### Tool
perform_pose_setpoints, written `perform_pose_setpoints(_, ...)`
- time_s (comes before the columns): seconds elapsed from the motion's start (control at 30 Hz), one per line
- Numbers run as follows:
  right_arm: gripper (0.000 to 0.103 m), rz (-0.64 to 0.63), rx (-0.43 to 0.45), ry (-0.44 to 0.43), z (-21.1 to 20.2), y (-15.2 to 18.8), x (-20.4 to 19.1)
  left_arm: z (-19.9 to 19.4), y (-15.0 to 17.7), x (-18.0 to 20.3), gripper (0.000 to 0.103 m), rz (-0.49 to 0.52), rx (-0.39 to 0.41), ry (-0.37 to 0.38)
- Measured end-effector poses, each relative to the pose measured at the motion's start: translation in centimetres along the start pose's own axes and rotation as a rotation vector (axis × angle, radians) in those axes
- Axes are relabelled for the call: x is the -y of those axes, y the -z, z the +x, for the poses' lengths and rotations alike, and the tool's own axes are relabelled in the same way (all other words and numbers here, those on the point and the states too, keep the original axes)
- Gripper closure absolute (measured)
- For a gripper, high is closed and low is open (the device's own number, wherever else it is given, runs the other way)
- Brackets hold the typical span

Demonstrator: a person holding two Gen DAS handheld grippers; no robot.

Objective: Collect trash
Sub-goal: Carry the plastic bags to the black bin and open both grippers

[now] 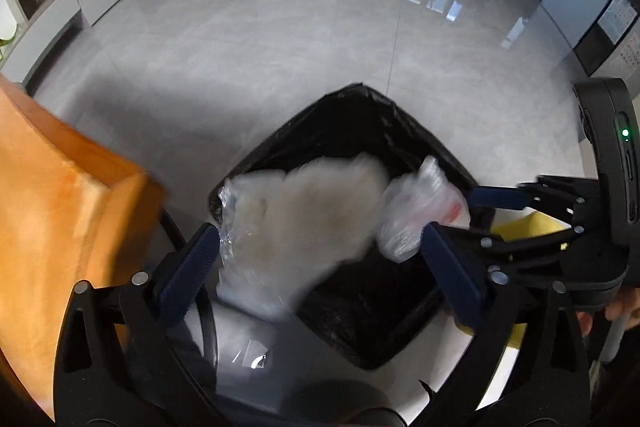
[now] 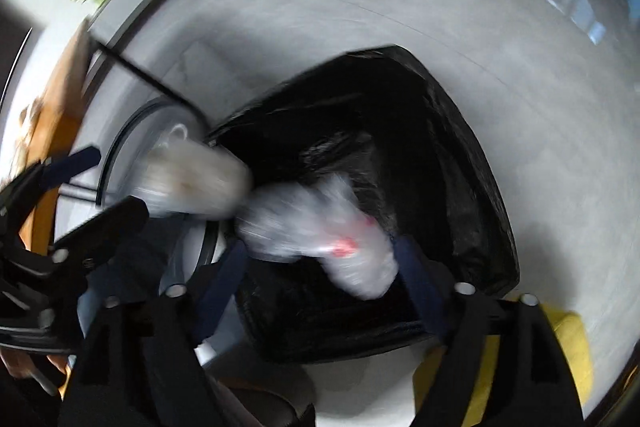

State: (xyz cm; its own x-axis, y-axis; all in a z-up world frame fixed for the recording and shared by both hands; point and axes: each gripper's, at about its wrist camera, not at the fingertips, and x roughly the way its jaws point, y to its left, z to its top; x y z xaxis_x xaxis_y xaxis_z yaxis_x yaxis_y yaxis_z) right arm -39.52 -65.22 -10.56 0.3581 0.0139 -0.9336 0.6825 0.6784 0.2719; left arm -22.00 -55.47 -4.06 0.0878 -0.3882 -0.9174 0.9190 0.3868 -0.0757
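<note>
Left gripper (image 1: 320,263) is seen with jaws spread wide, nothing clamped; a blurred whitish bag (image 1: 304,211) is seen between its fingers, over the near-left rim of the bin (image 1: 360,131). Right gripper (image 2: 320,279) is likewise wide open; a blurred clear wrapper (image 2: 320,227) with red marks lies between its fingers, above the black-lined bin on grey floor (image 1: 280,27).

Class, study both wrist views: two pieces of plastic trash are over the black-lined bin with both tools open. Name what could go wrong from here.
1. The larger whitish plastic bag overlaps the near-left rim of the bin in the left wrist view, so it may catch there or slide onto the floor.
2. The smaller clear wrapper is blurred between the fingers of the open right tool; it might snag on one.
3. The left tool sits close to the liner and could drag it.
</note>
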Motion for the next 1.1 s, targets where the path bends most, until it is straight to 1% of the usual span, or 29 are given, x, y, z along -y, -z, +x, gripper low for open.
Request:
perform_pose_setpoints(0.03, 0.018, 0.02, 0.001, 0.013, 0.3, 0.0, 0.0, 1.2, -0.3, 0.2, 0.006, -0.003, -0.019, -0.021)
perform_pose_setpoints(0.13, 0.016, 0.088, -0.007, 0.119, 0.5, -0.2, 0.8, 3.5, -0.7, 0.3, 0.006, -0.002, -0.084, -0.056)
perform_pose_setpoints(0.17, 0.016, 0.1, 0.011, 0.112, 0.2, 0.0, 1.1, 3.9, -0.5, -0.1, 0.006, -0.001, -0.09, -0.057)
perform_pose_setpoints(0.23, 0.015, 0.167, 0.083, 0.051, -0.6, 0.1, 2.4, 4.1, -0.5, 0.1, 0.006, 0.008, -0.087, -0.052)
perform_pose_setpoints(0.27, 0.015, 0.222, 0.11, 0.007, -0.7, -0.1, 2.9, 4.1, -0.5, 0.2, 0.006, 0.016, -0.082, -0.055)
perform_pose_setpoints(0.3, 0.015, 0.303, 0.132, -0.062, -1.1, 0.3, 3.8, 3.6, -0.4, 0.0, 0.006, 0.022, -0.073, -0.057)
perform_pose_setpoints(0.33, 0.015, 0.357, 0.14, -0.132, -1.2, 0.1, 4.4, 2.9, -0.3, 0.1, 0.006, 0.023, -0.053, -0.051)
perform_pose_setpoints(0.37, 0.014, 0.393, 0.127, -0.204, -1.2, 0.3, 5.0, 2.6, -0.4, 0.3, 0.006, 0.014, -0.038, -0.043)
perform_pose_setpoints(0.4, 0.014, 0.389, 0.096, -0.225, -1.1, 0.2, 5.0, 2.1, -0.3, 0.3, 0.006, -0.003, -0.026, -0.036)
perform_pose_setpoints(0.43, 0.014, 0.365, 0.095, -0.204, -1.4, -0.1, 4.5, 1.7, -0.4, 0.3, 0.006, -0.029, -0.016, -0.034)
perform_pose_setpoints(0.47, 0.014, 0.319, 0.126, -0.158, -2.1, -0.1, 4.0, 1.3, -0.6, 0.2, 0.006, -0.047, -0.018, -0.026)
perform_pose_setpoints(0.53, 0.014, 0.242, 0.202, -0.067, -3.8, 0.0, 2.5, 0.6, -0.7, -0.2, 0.006, -0.084, -0.03, 0.026)
perform_pose_setpoints(0.57, 0.014, 0.22, 0.243, -0.054, -4.9, 0.1, 1.6, 0.1, -0.8, -0.3, 0.006, -0.089, -0.02, 0.042)
perform_pose_setpoints(0.6, 0.014, 0.213, 0.269, -0.06, -5.4, -0.3, 1.0, -0.6, -1.0, -0.2, 0.006, -0.078, 0.006, 0.042)
perform_pose_setpoints(0.67, 0.014, 0.184, 0.298, -0.034, -7.0, -0.9, -0.4, -2.8, -1.3, 0.3, 0.006, -0.035, 0.085, -0.035)
perform_pose_setpoints(0.7, 0.014, 0.171, 0.312, -0.035, -7.4, -1.2, -0.9, -3.7, -1.4, 0.4, 0.006, -0.026, 0.104, -0.067)
perform_pose_setpoints(0.73, 0.014, 0.162, 0.328, -0.033, -8.1, -1.4, -1.6, -4.9, -1.7, 0.4, 0.006, -0.024, 0.128, -0.082)
perform_pose_setpoints(0.77, 0.014, 0.157, 0.345, -0.046, -8.8, -1.6, -2.2, -5.9, -1.8, 0.2, 0.006, -0.031, 0.15, -0.066)
perform_pose_setpoints(0.8, 0.014, 0.14, 0.361, -0.076, -9.2, -1.8, -2.8, -7.2, -1.9, -0.4, 0.006, -0.055, 0.179, -0.033)
perform_pose_setpoints(0.87, 0.014, 0.104, 0.42, -0.076, -10.5, -1.9, -5.2, -9.3, -1.6, -1.7, 0.006, -0.093, 0.222, 0.031)
perform_pose_setpoints(0.9, 0.013, 0.083, 0.44, -0.095, -11.0, -2.0, -6.2, -10.4, -1.4, -2.6, 0.006, -0.115, 0.246, 0.058)
perform_pose_setpoints(0.93, 0.011, 0.059, 0.449, -0.123, -11.5, -2.2, -7.5, -12.0, -1.0, -4.0, 0.006, -0.146, 0.287, 0.088)
perform_pose_setpoints(1.0, 0.005, 0.001, 0.472, -0.187, -12.0, -2.8, -11.0, -14.6, 0.0, -6.6, 0.006, -0.201, 0.357, 0.12)
perform_pose_setpoints(1.03, 0.003, -0.034, 0.479, -0.225, -12.1, -3.0, -13.2, -16.3, 0.8, -8.5, 0.006, -0.24, 0.394, 0.136)
perform_pose_setpoints(1.1, 0.003, -0.099, 0.476, -0.299, -12.0, -3.4, -17.3, -18.6, 2.3, -11.6, 0.006, -0.299, 0.427, 0.142)
